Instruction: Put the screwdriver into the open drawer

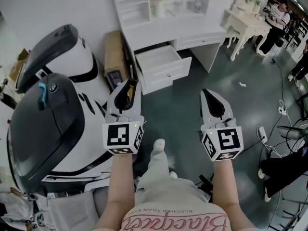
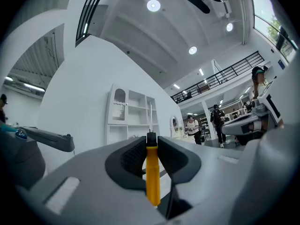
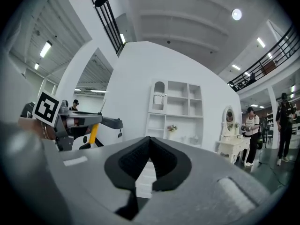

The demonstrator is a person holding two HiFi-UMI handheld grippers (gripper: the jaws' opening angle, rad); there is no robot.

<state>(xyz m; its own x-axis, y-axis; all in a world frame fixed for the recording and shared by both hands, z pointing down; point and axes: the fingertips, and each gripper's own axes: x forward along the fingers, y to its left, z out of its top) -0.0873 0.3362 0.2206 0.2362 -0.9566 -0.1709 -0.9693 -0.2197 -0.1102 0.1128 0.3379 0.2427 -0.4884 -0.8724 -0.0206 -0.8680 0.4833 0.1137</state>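
1. My left gripper (image 1: pixel 129 84) has its jaws clamped on the screwdriver (image 2: pixel 152 172): the yellow handle is pinched between the pads, and the metal shaft pokes out past the tips.
2. So the screwdriver is up in the air in that claw and not in the drawer (image 1: pixel 161 61) yet. The drawer is pulled out of the white desk (image 1: pixel 192 35) just ahead.
3. My right gripper (image 1: pixel 208 95) hangs alongside over the grey floor (image 1: pixel 187 124), jaws closed tip to tip with nothing between them.

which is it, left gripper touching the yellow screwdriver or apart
Touching. In the left gripper view, the left gripper has both jaws pressed against the screwdriver, one on each side of its yellow handle.
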